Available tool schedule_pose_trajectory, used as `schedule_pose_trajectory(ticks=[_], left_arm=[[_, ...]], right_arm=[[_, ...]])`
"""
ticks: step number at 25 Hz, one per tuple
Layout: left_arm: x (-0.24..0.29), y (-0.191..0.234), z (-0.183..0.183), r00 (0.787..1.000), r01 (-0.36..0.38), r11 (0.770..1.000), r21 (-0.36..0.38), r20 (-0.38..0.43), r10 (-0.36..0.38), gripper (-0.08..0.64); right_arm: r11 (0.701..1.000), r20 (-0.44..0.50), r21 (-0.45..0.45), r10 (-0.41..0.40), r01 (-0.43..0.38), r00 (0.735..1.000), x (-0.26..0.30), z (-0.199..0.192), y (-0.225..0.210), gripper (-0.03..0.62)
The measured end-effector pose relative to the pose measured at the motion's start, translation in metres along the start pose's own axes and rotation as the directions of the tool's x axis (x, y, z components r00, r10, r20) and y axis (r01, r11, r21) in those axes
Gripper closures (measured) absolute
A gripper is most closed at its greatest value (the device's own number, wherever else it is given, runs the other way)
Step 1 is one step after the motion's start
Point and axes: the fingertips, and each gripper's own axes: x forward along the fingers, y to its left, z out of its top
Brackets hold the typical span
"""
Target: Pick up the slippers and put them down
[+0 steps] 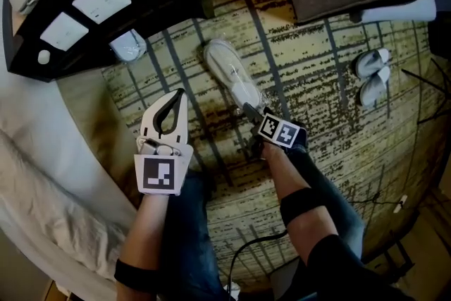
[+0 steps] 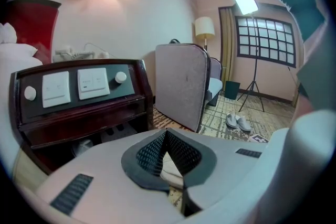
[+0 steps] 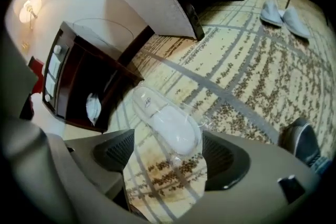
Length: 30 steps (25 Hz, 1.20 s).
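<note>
Down near the carpet (image 1: 317, 81), our right gripper (image 3: 168, 157) stood with its jaws wide apart, gripping nothing. The plastic-wrapped slipper (image 3: 168, 123) lay on the carpet with its near end between those jaws, the pads not closed on it. Our left gripper (image 2: 166, 132) hung off to the left of the right one, its jaws shut together and empty. A pair of unwrapped slippers (image 3: 283, 13) lay side by side well beyond the right gripper, toward its right.

Black armbands (image 1: 299, 204) (white hand-held gripper (image 1: 180, 92))
</note>
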Motion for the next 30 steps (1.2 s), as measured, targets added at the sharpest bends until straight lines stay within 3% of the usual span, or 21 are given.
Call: schedule_pose_trajectory(ticks=[3,6,13,16,18,24,27,30], left_arm=[[-0.01,0.001,0.016,1.0,-0.007,1.0,-0.006,0.006,0.007,0.558],[-0.025,0.002,0.041,1.0,-0.019,1.0,-0.016,0.022,0.019,0.558],[-0.094,0.002,0.121,0.998,-0.07,0.996,-0.054,0.006,0.07,0.558],[-0.135,-0.003,0.165,0.997,-0.079,0.996,-0.034,-0.002,0.079,0.558],[-0.165,-0.009,0.197,0.996,-0.091,0.995,-0.046,0.0,0.091,0.558],[-0.246,-0.023,0.281,0.991,-0.135,0.988,-0.075,0.003,0.136,0.558],[-0.282,-0.026,0.322,0.986,-0.164,0.982,-0.094,0.011,0.165,0.558],[-0.316,-0.025,0.357,0.979,-0.196,0.974,-0.109,0.027,0.2,0.558]], right_arm=[[0.994,-0.007,-0.044,-0.096,0.095,0.995,-0.019,0.006,-0.007,0.158],[0.992,0.01,-0.06,-0.11,0.111,0.994,-0.046,0.021,0.005,0.158],[0.99,0.035,-0.136,-0.018,0.022,0.999,-0.152,0.068,0.093,0.163],[0.972,0.029,-0.233,0.05,-0.042,0.998,-0.214,0.094,0.145,0.216],[0.953,0.031,-0.292,0.091,-0.078,0.995,-0.257,0.111,0.181,0.236],[0.884,0.074,-0.434,0.226,-0.172,0.971,-0.384,0.159,0.293,0.428],[0.816,0.071,-0.543,0.277,-0.196,0.958,-0.442,0.176,0.347,0.535],[0.739,0.076,-0.646,0.31,-0.19,0.948,-0.494,0.189,0.392,0.582]])
